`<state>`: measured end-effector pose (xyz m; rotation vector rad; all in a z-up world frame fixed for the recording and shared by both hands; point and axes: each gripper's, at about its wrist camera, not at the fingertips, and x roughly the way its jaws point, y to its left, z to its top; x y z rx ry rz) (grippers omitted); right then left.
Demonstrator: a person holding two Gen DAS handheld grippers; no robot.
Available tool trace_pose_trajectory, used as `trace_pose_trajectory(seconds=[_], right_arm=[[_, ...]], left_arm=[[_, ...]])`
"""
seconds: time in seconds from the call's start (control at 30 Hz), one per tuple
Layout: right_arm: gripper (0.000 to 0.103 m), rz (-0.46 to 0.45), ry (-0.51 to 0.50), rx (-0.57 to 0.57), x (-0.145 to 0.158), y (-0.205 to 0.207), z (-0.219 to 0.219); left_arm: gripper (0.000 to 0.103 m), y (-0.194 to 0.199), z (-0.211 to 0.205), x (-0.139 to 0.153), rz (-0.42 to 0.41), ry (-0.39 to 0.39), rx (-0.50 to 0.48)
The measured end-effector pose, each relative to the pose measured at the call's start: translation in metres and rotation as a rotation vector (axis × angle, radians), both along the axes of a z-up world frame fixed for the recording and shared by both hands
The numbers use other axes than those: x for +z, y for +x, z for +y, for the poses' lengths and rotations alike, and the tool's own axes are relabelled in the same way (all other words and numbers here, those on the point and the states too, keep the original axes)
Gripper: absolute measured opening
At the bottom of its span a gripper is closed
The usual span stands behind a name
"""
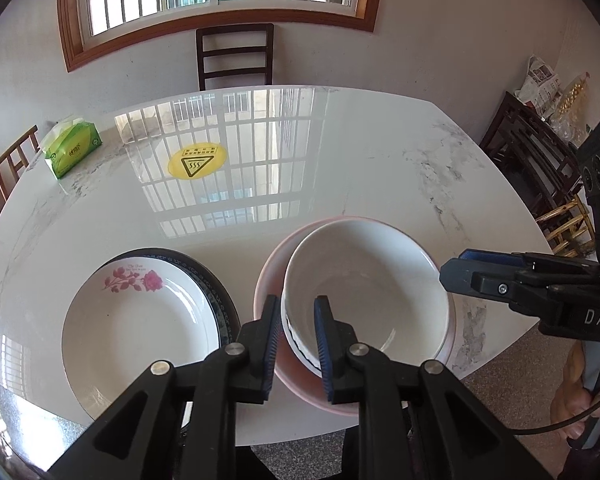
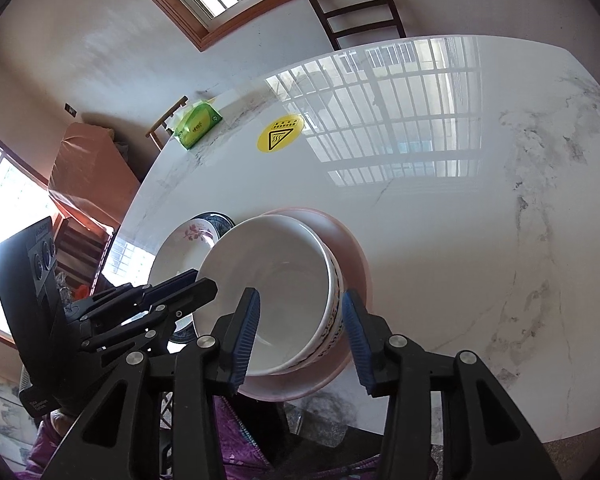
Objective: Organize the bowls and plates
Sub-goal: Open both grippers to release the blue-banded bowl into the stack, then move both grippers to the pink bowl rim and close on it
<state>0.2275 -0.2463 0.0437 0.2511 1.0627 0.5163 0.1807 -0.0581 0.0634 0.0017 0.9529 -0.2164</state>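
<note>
A white bowl (image 1: 364, 296) (image 2: 276, 264) sits nested in a wider pink bowl (image 1: 266, 284) (image 2: 348, 248) near the table's front edge. My left gripper (image 1: 298, 340) (image 2: 202, 280) straddles the white bowl's near-left rim, one finger outside and one inside, with a thin gap at the outer pad. My right gripper (image 2: 302, 336) (image 1: 456, 266) stands open around the opposite rim, its pads well off the wall. To the left, a white plate with pink flowers (image 1: 140, 320) (image 2: 188, 240) lies on a dark-rimmed plate (image 1: 216, 280) (image 2: 220, 220).
The marble table (image 1: 380, 160) carries a green tissue pack (image 1: 74, 146) at the far left and a yellow warning sticker (image 1: 196, 162) in the middle. A dark chair (image 1: 235, 56) stands behind it, wooden furniture (image 1: 532, 148) to the right. A person's hand (image 1: 576, 400) holds the right gripper's handle.
</note>
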Motion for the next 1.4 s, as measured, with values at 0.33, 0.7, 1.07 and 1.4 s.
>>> trace_pose_trajectory(seconds=[0.33, 0.7, 1.07, 1.4], right_arm=[[0.049, -0.148, -0.025, -0.054, 0.000, -0.030, -0.014], [0.044, -0.186, 0.012, -0.104, -0.015, -0.048, -0.031], [0.044, -0.098, -0.033, -0.088, -0.031, -0.027, -0.033], [0.044, 0.059, -0.070, 0.000, -0.044, 0.002, -0.021]], left_arm=[[0.022, -0.006, 0.025, -0.005, 0.014, -0.092, -0.011], [0.022, -0.004, 0.063, -0.017, 0.149, -0.268, 0.023], [0.022, 0.016, 0.052, -0.039, 0.271, -0.291, 0.038], [0.034, 0.016, 0.037, -0.032, 0.253, -0.109, 0.052]])
